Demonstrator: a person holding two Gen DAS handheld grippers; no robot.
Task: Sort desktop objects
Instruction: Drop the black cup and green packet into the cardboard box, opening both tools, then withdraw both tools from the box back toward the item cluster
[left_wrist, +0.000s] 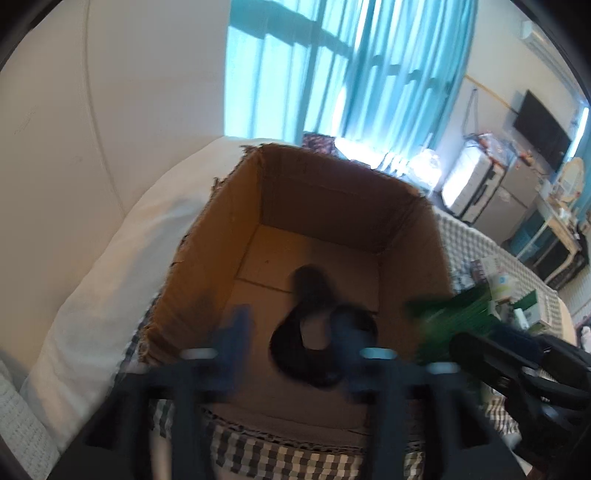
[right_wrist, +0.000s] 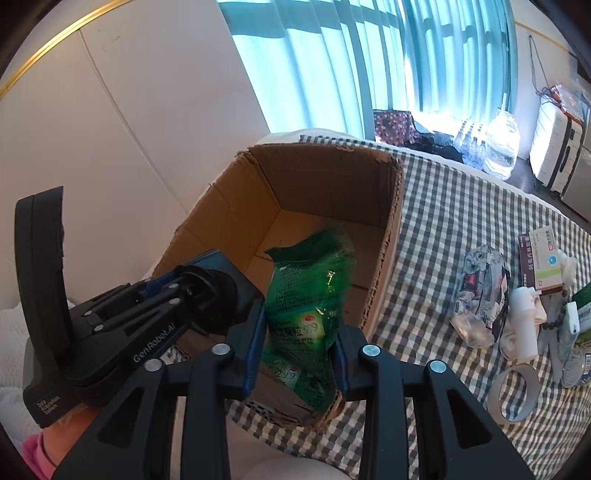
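Checked green-and-white cloth (right_wrist: 454, 206) covers a soft surface beneath a window hung with teal curtains (right_wrist: 332, 62), with a pale wall at the left.

One open cardboard box (right_wrist: 221, 221) sits on the cloth. In the left wrist view, one black curved object (left_wrist: 314, 332) lies on the box floor, toward 6 o'clock; motion blur hides what it is.

The left gripper (left_wrist: 291, 332) hangs over the near edge of the box. Its two blue-tipped fingers (left_wrist: 238, 325) stand well apart, holding nothing.

The right gripper (right_wrist: 299, 350) is clamped on one green foil packet (right_wrist: 310, 295), which carries printed text and a "999" mark. The packet is pinched at its lower half and stands roughly upright, just above the near rim of the box. In the right wrist view the left gripper appears at 9 o'clock, reaching into the box.

Outside the box, at 3 o'clock in the right wrist view, loose items lie close together on the cloth: one crumpled grey printed pouch (right_wrist: 480, 295), one white bottle (right_wrist: 526, 321), two medicine cartons (right_wrist: 543, 258) stacked together, and one roll of tape (right_wrist: 513, 395) at 4 o'clock. Further items at the frame edge are cut off and cannot be counted.
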